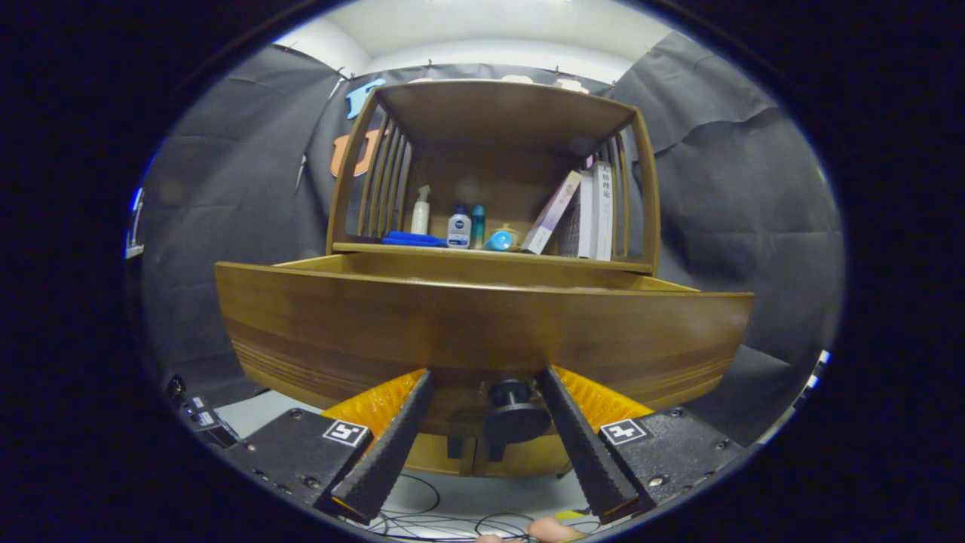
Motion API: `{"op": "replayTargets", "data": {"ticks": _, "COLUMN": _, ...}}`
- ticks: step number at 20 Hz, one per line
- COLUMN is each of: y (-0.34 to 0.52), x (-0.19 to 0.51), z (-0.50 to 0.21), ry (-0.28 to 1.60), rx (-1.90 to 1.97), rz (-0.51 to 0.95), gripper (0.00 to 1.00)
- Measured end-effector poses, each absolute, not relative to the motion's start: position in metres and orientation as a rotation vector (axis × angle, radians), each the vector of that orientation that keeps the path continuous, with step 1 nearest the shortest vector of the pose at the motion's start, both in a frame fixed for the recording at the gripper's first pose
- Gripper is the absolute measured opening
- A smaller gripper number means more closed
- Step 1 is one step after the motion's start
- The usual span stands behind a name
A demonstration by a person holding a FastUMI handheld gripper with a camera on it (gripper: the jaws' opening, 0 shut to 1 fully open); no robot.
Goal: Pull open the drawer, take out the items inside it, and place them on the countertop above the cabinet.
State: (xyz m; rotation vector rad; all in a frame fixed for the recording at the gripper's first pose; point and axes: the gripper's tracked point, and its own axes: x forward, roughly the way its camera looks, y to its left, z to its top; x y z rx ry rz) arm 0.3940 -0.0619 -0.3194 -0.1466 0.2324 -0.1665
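The wooden drawer (482, 328) stands pulled out of the cabinet, and I see its broad front panel from slightly below; its inside is hidden. A dark round knob (516, 415) sits low on that front, between my fingers. My gripper (483, 373) is open, with one finger on each side of the knob. The right finger lies close against the knob and the left one stands apart from it. Above the drawer runs the countertop (362, 247).
On the countertop stand a white spray bottle (420, 211), a blue cloth (412, 240), two small bottles (459, 228), a blue round item (498, 240) and leaning books (580, 211). Slatted sides and a top shelf (501, 113) enclose it. Cables (452, 520) lie on the floor below.
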Motion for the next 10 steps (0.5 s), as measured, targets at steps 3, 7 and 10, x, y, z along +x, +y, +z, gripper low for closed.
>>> {"op": "replayTargets", "data": {"ticks": 3, "y": -0.063, "x": 0.416, "z": -0.316, "ry": 0.249, "rx": -0.142, "rz": -0.171, "gripper": 0.97}}
{"op": "replayTargets", "data": {"ticks": 7, "y": -0.066, "x": 0.455, "z": -0.312, "ry": 0.267, "rx": -0.140, "rz": -0.174, "gripper": 0.97}}
{"op": "replayTargets", "data": {"ticks": 10, "y": -0.068, "x": 0.481, "z": -0.309, "ry": 0.278, "rx": -0.128, "rz": -0.184, "gripper": 0.97}}
